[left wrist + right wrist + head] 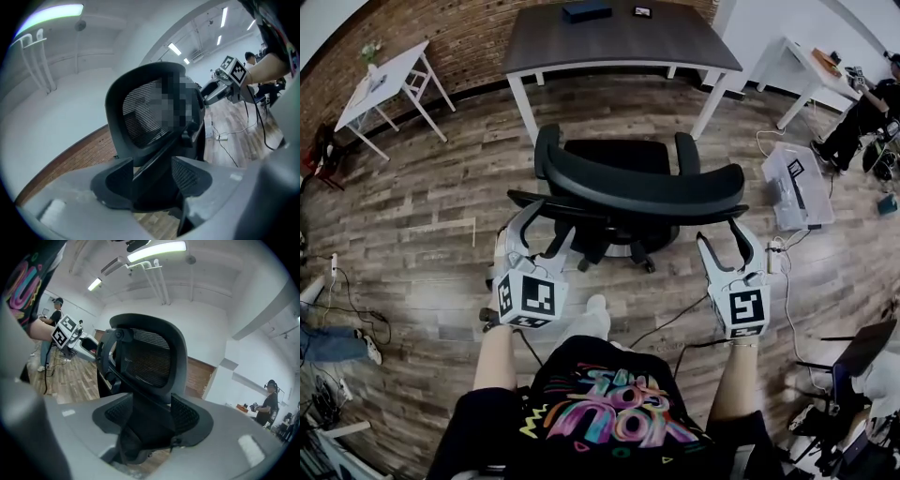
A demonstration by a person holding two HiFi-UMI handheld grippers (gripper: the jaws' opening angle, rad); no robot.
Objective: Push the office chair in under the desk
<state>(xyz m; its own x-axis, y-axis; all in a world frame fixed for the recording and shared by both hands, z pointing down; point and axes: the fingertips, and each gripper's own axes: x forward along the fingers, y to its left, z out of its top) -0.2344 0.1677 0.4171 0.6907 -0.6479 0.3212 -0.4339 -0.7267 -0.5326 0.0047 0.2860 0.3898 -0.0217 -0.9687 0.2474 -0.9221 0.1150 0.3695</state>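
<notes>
The black office chair [628, 183] stands on the wood floor with its mesh back toward me, its seat just short of the dark desk [609, 42] beyond it. My left gripper [546, 230] is at the left end of the curved backrest. My right gripper [727, 239] is at the backrest's right end. In the left gripper view the jaws [152, 176] stand open with a black bar of the chair back [145, 112] running between them. The right gripper view shows the same: open jaws [152, 416] around the frame edge of the chair back [150, 357].
A small white table [384, 84] stands at the far left and another white table [806, 66] at the far right, with a person [862, 112] sitting there. A clear plastic box [797, 183] lies right of the chair. Cables [675, 323] trail across the floor by my feet.
</notes>
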